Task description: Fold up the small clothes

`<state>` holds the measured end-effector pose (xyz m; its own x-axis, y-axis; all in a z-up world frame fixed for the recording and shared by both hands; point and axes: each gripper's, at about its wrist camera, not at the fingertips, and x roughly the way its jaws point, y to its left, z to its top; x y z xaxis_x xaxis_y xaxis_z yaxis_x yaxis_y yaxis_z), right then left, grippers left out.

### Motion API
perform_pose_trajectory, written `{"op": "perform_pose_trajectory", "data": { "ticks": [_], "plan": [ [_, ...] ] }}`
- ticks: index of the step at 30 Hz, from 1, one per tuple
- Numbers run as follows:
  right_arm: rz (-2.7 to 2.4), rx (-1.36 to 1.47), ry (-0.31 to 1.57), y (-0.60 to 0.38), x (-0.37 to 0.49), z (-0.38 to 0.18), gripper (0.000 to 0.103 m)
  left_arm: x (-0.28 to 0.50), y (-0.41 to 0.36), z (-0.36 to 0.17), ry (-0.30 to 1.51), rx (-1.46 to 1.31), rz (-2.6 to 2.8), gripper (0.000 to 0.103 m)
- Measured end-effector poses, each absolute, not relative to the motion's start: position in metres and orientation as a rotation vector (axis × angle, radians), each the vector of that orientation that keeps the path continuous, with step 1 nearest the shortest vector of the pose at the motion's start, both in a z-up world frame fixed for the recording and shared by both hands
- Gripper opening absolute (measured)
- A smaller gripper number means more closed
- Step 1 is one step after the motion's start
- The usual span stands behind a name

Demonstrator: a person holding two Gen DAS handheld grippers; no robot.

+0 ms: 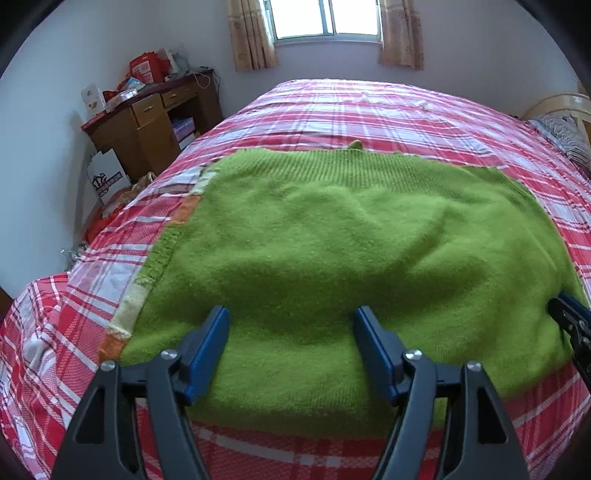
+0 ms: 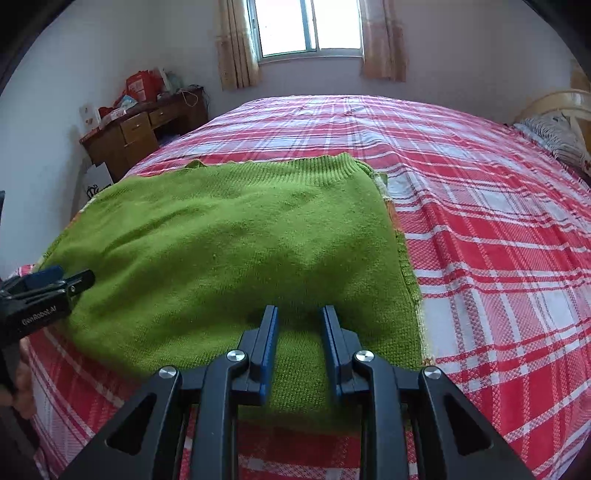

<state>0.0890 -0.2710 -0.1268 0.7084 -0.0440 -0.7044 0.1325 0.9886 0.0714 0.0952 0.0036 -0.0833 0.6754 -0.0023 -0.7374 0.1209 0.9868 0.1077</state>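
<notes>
- Over the near hem of the sweater (image 1: 332,240), the left gripper (image 1: 291,321) stands wide, its pads (image 1: 214,332) apart with knit below and nothing pinched between them.
- Further right along the same hem, the right gripper (image 2: 299,317) is narrowed to a small gap; green knit lies under and between its pads (image 2: 271,332), but whether they pinch it I cannot tell.
- Each gripper shows at the edge of the other's view, both above the near part of the sweater.
- Green and fuzzy, the sweater lies spread flat on the bed (image 1: 369,110), ribbed band at the far edge, orange and cream trim along its sides.
- Red and white plaid covers the bed.
- Beyond, on the left, a brown desk (image 1: 147,122) holds clutter, and a curtained window (image 1: 325,18) sits in the far wall.
</notes>
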Motion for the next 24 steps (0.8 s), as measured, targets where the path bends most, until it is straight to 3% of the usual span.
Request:
{"op": "perform_pose_trajectory", "data": {
  "ticks": [10,14,24],
  "plan": [
    [-0.083,0.152,0.761,-0.277,0.086,-0.128,0.024,0.067,0.105,-0.054,0.713,0.003,-0.24,0.074],
    [-0.086,0.144,0.756,-0.275,0.086,-0.128,0.024,0.085,0.14,-0.065,0.764,-0.087,-0.128,0.072],
    [-0.096,0.123,0.769,-0.273,0.087,-0.127,0.024,0.084,0.107,-0.098,0.771,0.097,0.014,0.076]
  ]
}}
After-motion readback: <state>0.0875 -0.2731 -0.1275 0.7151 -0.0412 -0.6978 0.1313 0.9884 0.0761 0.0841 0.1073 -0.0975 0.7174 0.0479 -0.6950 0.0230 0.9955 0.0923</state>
